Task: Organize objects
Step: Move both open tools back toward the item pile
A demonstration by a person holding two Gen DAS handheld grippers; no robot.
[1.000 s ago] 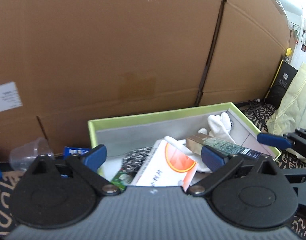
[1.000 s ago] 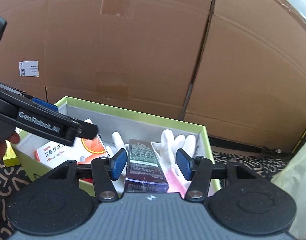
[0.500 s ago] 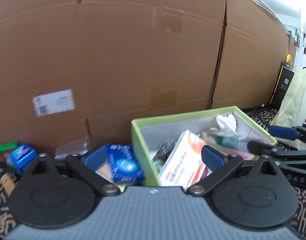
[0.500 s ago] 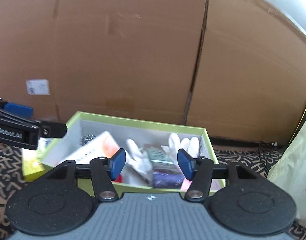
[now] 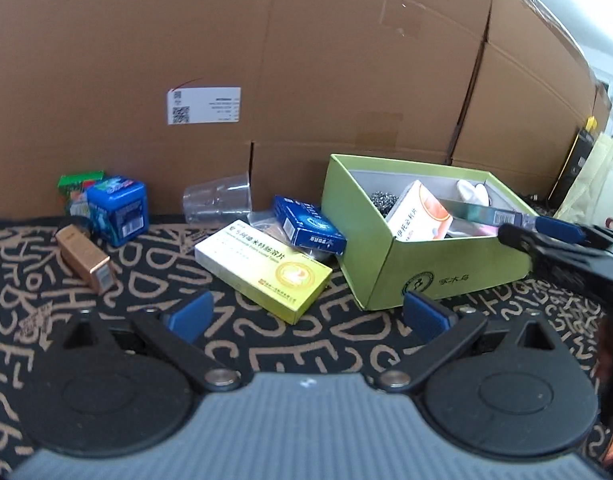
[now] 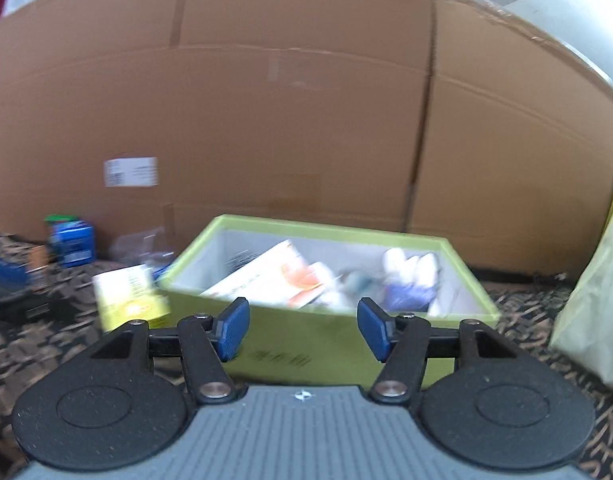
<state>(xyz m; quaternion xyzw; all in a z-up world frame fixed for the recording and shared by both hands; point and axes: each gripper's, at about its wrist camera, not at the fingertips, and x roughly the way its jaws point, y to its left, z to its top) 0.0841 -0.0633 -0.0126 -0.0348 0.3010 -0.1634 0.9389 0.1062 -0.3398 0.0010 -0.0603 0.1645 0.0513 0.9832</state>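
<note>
— Next up: flat yellow-and-white cardboard medicine box (image 5: 264, 270), lying on patterned cloth just beside open lime-green cardboard bin (image 5: 446, 276).

— Both sets of tongs, left gripper (image 5: 306, 314) and right gripper (image 6: 302, 330), spread wide, empty. Straddle narrow sides (not the diagonal), squeeze squarely.

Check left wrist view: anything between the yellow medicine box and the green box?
Left wrist view: the small blue carton leans between the yellow medicine box and the green box.

A wall of large brown cardboard boxes (image 5: 306, 60) forms the backdrop, bearing a white barcode label (image 5: 203, 105). The tabletop (image 5: 346, 344) carries a black cloth with tan letter patterns.
</note>
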